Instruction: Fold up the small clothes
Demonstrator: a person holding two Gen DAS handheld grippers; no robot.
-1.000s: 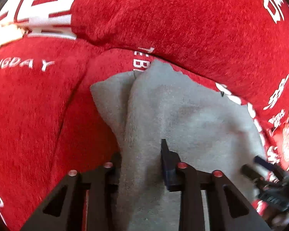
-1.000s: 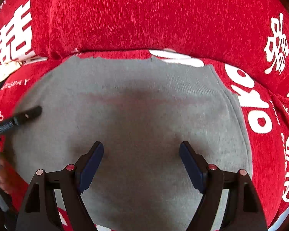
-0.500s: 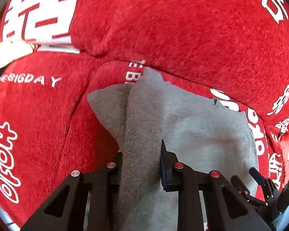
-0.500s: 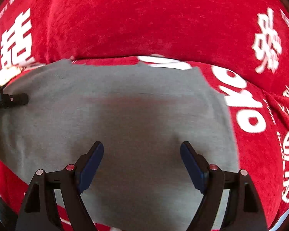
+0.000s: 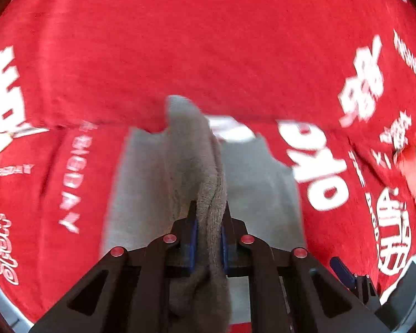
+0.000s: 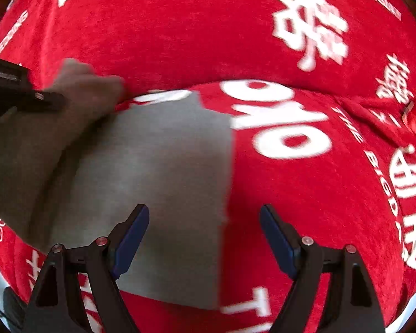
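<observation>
The left hand-held gripper (image 5: pixel 208 233), its jaws closing on a bunched edge of the soft grey knit garment (image 5: pixel 252 183), has carried that edge across the rest, starting 1 fold; the right hand-held gripper (image 6: pixel 205 238) hovers wide open above the garment's right edge, holding nothing, on the red printed cover (image 6: pixel 305 194).

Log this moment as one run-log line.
step: folding | left gripper: closing on lifted edge of grey cloth | right gripper: open, empty, over cloth | surface: red cover

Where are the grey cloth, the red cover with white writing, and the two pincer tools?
grey cloth (image 6: pixel 163 172): right wrist view, its flat middle.
red cover (image 5: pixel 208 41): left wrist view, plain upper part.
left gripper (image 5: pixel 208 219): left wrist view, closing on the cloth's raised fold.
right gripper (image 6: pixel 205 222): right wrist view, open gap.
</observation>
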